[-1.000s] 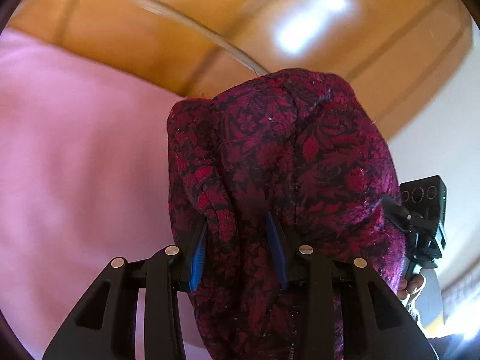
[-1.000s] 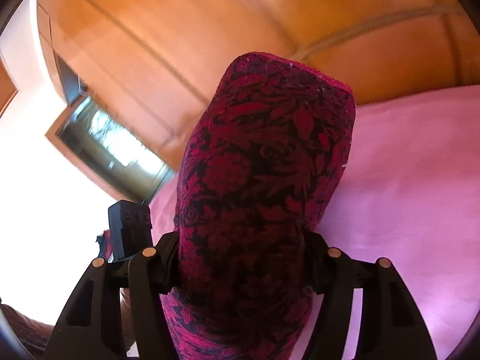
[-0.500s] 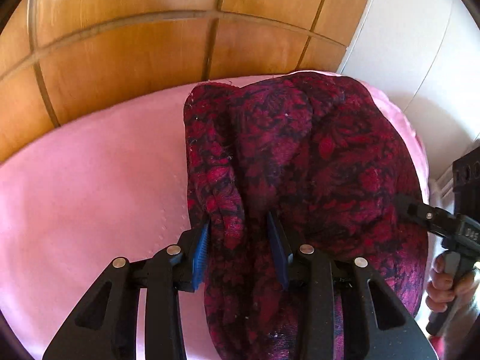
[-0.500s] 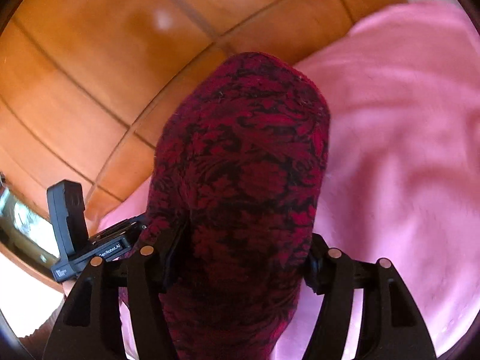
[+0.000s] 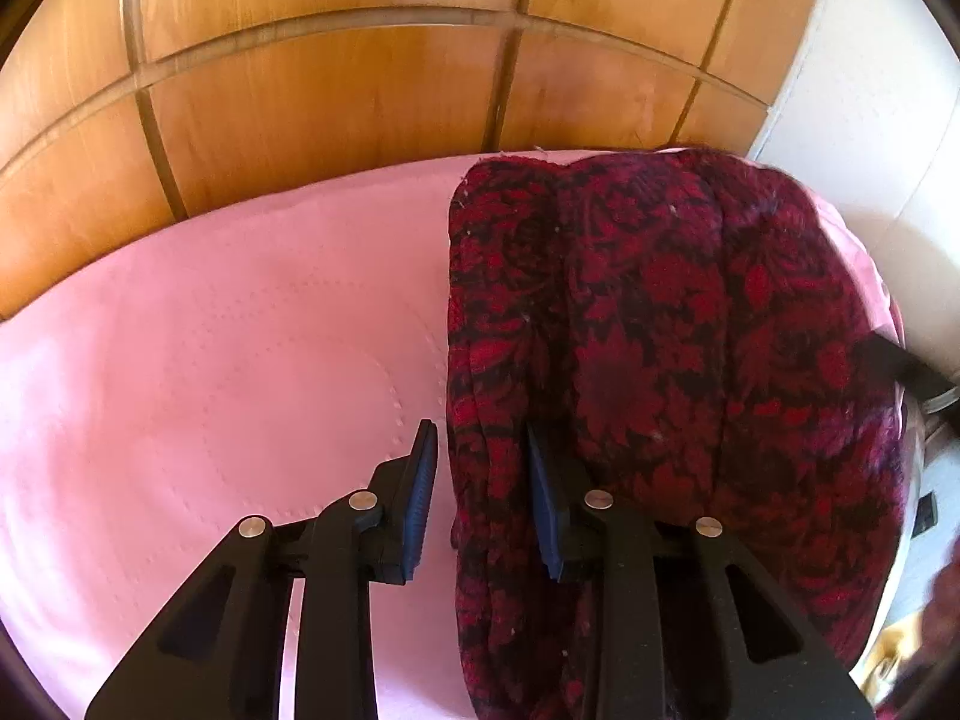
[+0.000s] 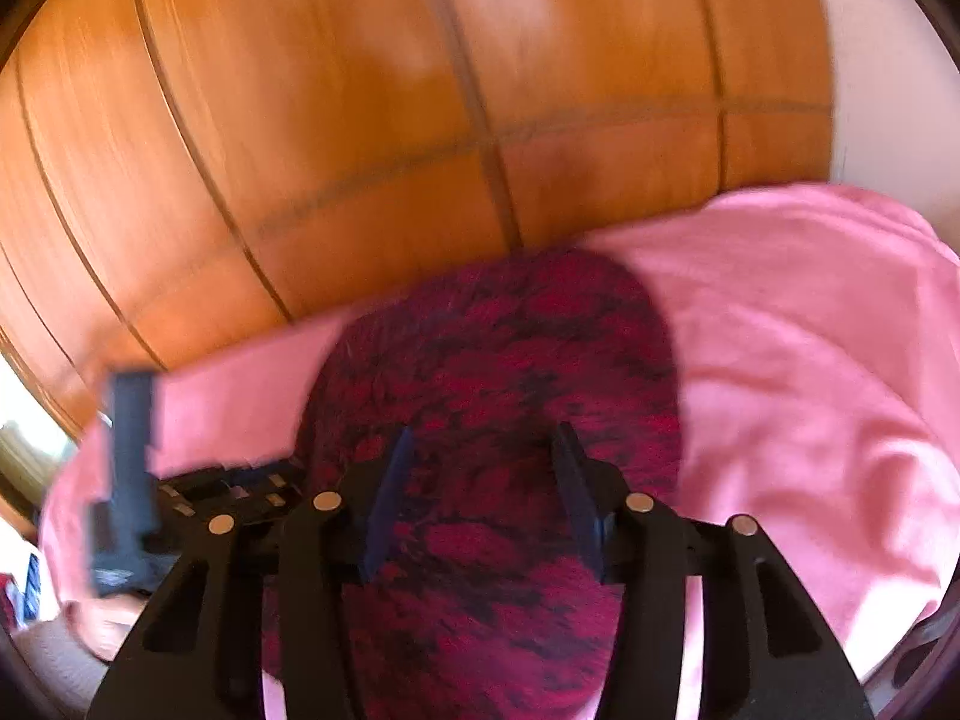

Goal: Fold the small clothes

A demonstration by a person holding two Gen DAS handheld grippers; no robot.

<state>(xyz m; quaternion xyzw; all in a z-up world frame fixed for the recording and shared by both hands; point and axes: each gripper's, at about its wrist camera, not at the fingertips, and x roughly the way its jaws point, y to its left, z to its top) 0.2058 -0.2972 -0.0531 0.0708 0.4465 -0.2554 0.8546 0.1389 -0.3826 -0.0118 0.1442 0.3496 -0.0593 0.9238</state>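
A dark red garment with a black floral pattern (image 5: 660, 372) lies folded on the pink bed cover (image 5: 210, 372). My left gripper (image 5: 480, 456) is open; the garment's left edge lies loosely between the blue pads, with a gap beside the left pad (image 5: 420, 492). In the right wrist view, which is blurred, the same garment (image 6: 498, 372) lies under my right gripper (image 6: 483, 444), which is open with its pads apart above the cloth. The left gripper also shows in the right wrist view (image 6: 129, 480) at the left.
A wooden panelled headboard (image 5: 360, 90) rises right behind the bed. A white wall (image 5: 870, 90) stands at the right. The pink cover (image 6: 810, 360) spreads to the right of the garment, with wrinkles.
Both grippers lowered the garment from the air onto the pink cover and opened. The cloth now rests flat instead of hanging from the jaws.
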